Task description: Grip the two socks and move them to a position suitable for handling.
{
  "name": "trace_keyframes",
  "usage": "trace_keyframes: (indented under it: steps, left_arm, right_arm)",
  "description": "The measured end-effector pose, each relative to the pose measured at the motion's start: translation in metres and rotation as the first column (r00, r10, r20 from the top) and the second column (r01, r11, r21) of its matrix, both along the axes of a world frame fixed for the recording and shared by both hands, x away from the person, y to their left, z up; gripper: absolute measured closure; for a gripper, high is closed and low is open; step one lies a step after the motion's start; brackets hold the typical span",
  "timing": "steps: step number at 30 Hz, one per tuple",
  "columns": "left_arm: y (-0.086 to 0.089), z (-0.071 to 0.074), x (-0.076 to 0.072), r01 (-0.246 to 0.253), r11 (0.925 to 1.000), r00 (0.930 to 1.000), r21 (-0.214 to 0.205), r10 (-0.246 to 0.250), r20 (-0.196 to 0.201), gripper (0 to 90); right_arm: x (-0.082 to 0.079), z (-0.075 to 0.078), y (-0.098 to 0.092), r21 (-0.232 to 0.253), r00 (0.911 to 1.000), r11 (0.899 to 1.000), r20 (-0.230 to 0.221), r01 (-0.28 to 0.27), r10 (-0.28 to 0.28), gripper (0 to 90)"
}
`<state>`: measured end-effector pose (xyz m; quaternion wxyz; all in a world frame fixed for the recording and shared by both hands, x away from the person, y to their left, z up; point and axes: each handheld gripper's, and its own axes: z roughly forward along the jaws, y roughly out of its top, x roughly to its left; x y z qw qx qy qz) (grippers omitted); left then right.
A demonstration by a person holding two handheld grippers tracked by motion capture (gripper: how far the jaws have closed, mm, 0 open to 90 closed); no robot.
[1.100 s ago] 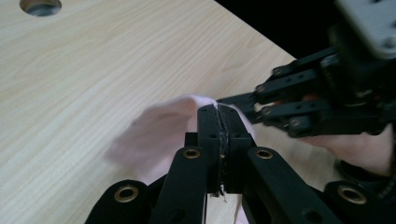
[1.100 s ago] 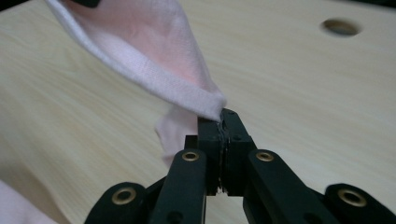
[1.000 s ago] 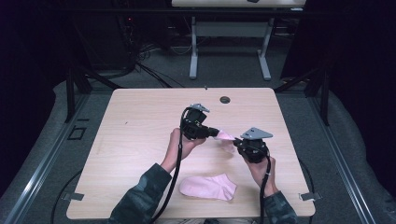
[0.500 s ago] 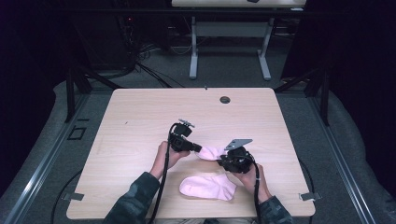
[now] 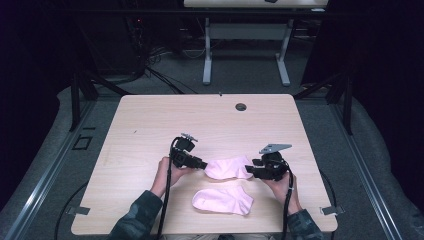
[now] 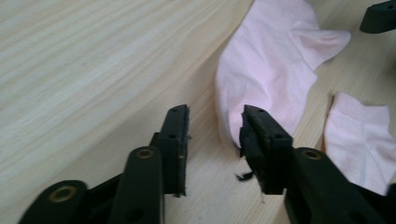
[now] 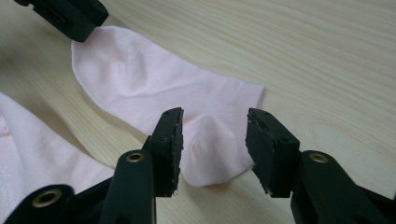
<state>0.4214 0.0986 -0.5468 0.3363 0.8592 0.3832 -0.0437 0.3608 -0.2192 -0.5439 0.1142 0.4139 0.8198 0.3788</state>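
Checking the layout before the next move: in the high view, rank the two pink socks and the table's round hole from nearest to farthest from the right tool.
1. Upper sock, at the right tool.
2. Lower sock, toward the person.
3. Round hole, at the far edge.

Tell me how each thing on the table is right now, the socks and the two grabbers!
Far pink sock: lying flat on the table, stretched between the grippers, let go.
Near pink sock: lying flat, untouched, apart from the far one.
Left gripper: jaws just opened, at the sock's end, not pinching it.
Right gripper: jaws just opened, a raised fold of sock between them, not pinched.
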Motion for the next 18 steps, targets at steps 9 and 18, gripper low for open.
trace_keyframes:
  steps: [9, 18]
  left_arm:
    - [0.018, 0.012, -0.009, -0.064, 0.9979, 0.9950, -0.010, 0.065, 0.076, 32.7]
    - [0.024, 0.014, -0.010, -0.089, 0.9959, 0.9920, -0.019, 0.090, 0.088, 19.8]
  right_arm:
    - [0.003, 0.000, -0.007, 0.015, 0.9996, 1.000, 0.003, 0.028, -0.028, 46.7]
    - [0.004, 0.002, -0.014, 0.019, 0.9987, 0.999, 0.018, 0.048, -0.048, 43.2]
